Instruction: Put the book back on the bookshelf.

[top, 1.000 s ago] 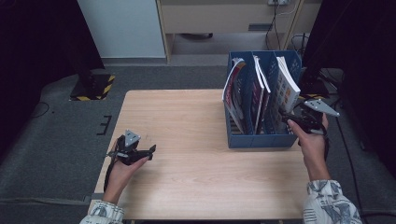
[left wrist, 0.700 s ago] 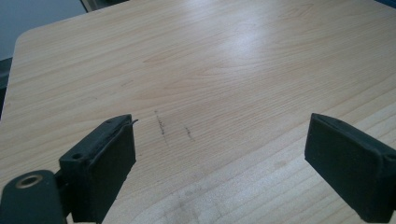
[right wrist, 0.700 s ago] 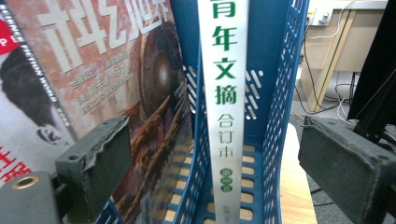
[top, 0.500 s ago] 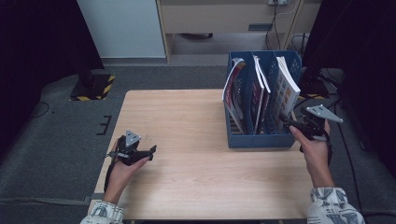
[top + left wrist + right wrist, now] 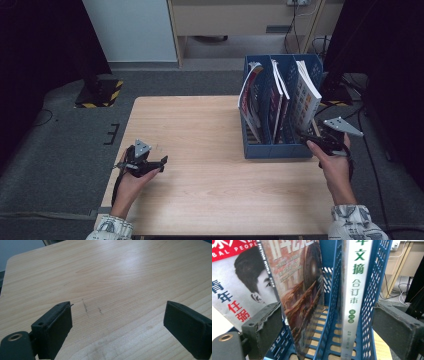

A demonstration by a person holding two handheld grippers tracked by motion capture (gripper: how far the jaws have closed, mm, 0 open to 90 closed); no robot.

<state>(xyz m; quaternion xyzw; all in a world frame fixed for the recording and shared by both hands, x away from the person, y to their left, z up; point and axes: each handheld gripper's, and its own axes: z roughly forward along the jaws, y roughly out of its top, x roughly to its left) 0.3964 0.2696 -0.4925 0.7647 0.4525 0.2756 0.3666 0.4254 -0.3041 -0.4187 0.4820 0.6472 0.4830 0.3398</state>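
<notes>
- A pale wooden table (image 5: 215,150) stands on grey carpet, with a light cabinet and dark surroundings behind it.
- A blue slotted file rack (image 5: 280,150) stands upright at the table's right side, its compartments running away from the person.
- Three publications stand on edge in it: a red-covered magazine (image 5: 248,97) in the left compartment, a brown-covered magazine (image 5: 299,290) in the middle, and a thick white-spined volume (image 5: 354,290) with green characters in the right compartment.
- The white-spined volume is taken as the thing being reached for; its long axis is vertical, and its spine faces the right gripper.
- The right gripper (image 5: 320,141) is held at the rack's near right corner, just beside it, jaws spread wide and closed on nothing.
- In the right gripper view the spine lies between the two jaws, nearer the right one, with the rack's blue wall alongside it.
- A grip would probably call for a straight advance so that the jaws pass either side of the spine rather than the rack wall.
- The left gripper (image 5: 145,164) rests well apart near the table's left edge, jaws also apart over bare wood.
</notes>
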